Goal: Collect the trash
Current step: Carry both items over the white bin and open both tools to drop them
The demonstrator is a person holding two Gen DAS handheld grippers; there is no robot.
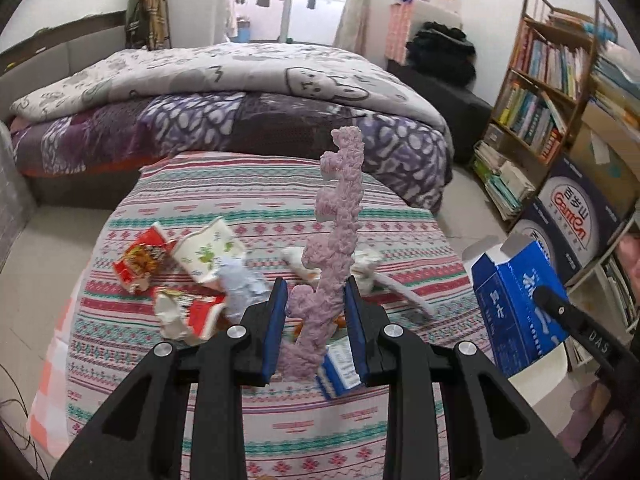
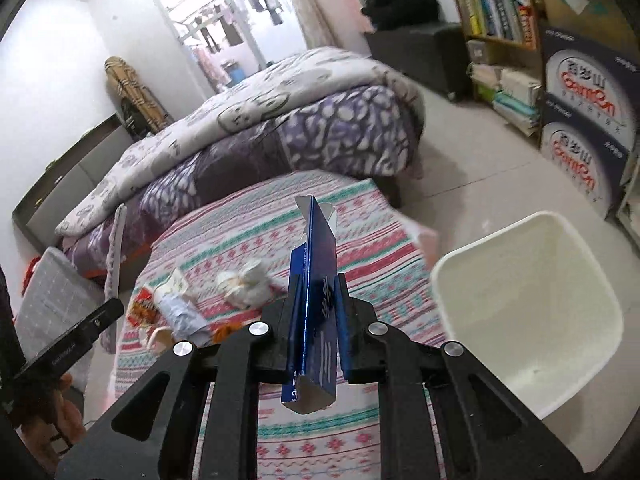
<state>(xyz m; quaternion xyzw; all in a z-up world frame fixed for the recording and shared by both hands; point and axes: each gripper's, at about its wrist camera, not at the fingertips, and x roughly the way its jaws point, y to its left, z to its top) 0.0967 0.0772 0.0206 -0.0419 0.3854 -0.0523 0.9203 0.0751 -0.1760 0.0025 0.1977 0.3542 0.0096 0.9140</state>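
Observation:
My left gripper is shut on a long lilac crocheted strip that stands up above the striped table. My right gripper is shut on a flattened blue carton, held above the table edge; the carton also shows in the left wrist view. A white bin stands open to the right of it. On the table lie red snack wrappers, a paper cup, crumpled paper, crumpled tissue and a small blue-white pack.
A bed with purple quilts lies behind the table. A bookshelf and stacked printed cardboard boxes stand at the right. A grey padded item leans at the left.

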